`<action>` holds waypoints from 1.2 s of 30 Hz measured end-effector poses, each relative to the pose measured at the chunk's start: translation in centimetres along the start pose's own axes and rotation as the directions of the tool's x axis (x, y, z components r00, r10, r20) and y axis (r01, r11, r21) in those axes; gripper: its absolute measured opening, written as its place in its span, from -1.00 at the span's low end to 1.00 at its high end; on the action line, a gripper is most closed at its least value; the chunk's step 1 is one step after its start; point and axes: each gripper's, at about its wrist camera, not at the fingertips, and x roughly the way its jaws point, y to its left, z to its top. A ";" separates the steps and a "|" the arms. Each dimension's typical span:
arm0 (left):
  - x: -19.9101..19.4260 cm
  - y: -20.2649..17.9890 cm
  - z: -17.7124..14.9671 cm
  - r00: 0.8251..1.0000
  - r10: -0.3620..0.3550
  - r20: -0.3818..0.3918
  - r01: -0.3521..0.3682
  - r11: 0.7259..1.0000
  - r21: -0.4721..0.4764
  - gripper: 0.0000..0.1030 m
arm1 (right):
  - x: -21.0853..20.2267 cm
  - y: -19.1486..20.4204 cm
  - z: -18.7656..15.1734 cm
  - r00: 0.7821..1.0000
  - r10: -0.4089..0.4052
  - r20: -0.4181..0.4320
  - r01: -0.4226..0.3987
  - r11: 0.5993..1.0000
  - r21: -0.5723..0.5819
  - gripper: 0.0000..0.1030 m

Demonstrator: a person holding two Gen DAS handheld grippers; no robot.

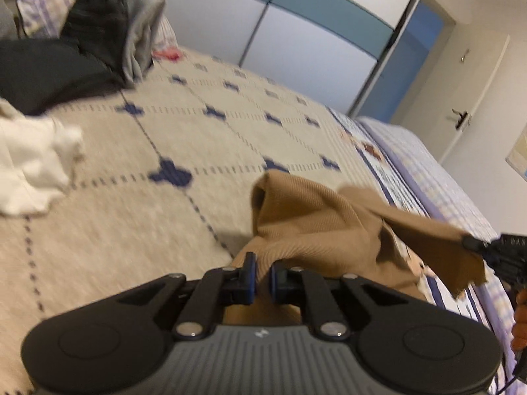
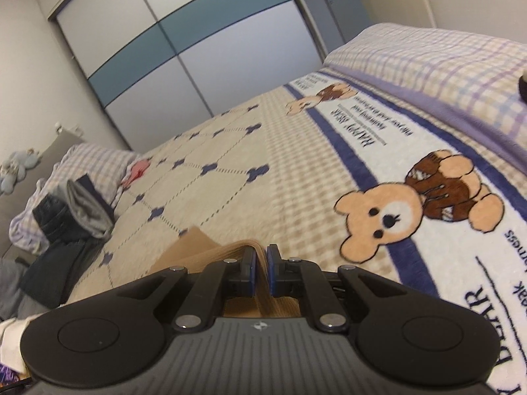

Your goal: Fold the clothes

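This is a bedroom in a home. A wide bed [image 2: 210,171] fills most of both views, spread with a cream blanket [image 2: 296,177] patterned with blue clovers and printed teddy bears [image 2: 395,210]. Checked pillows [image 2: 438,56] lie at its edge, and a heap of loose clothes [image 1: 98,26] sits on it. Behind stands a sliding-door wardrobe [image 2: 184,49] in blue and pale panels, beside a white door with a lever handle [image 1: 461,118].
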 end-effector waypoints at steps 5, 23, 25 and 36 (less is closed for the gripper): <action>-1.1 1.3 1.6 0.996 0.047 0.078 -0.046 0.999 -0.014 -0.83 | -0.9 -0.3 0.5 0.997 -0.037 0.064 0.038 0.999 -0.016 -0.85; -4.4 7.8 4.9 0.951 0.244 0.192 -0.215 0.964 -0.160 -0.84 | -3.0 -4.5 2.3 0.955 -0.231 0.186 0.219 0.972 0.080 -0.86; -4.5 8.6 4.9 0.953 0.248 0.172 -0.217 0.960 -0.178 -0.84 | -3.2 -5.6 2.4 0.951 -0.253 0.179 0.237 0.966 0.105 -0.86; -2.9 11.0 3.2 0.975 0.222 0.003 -0.218 0.960 -0.176 -0.79 | -0.4 -6.6 1.1 0.960 -0.281 0.012 0.280 0.960 0.025 -0.73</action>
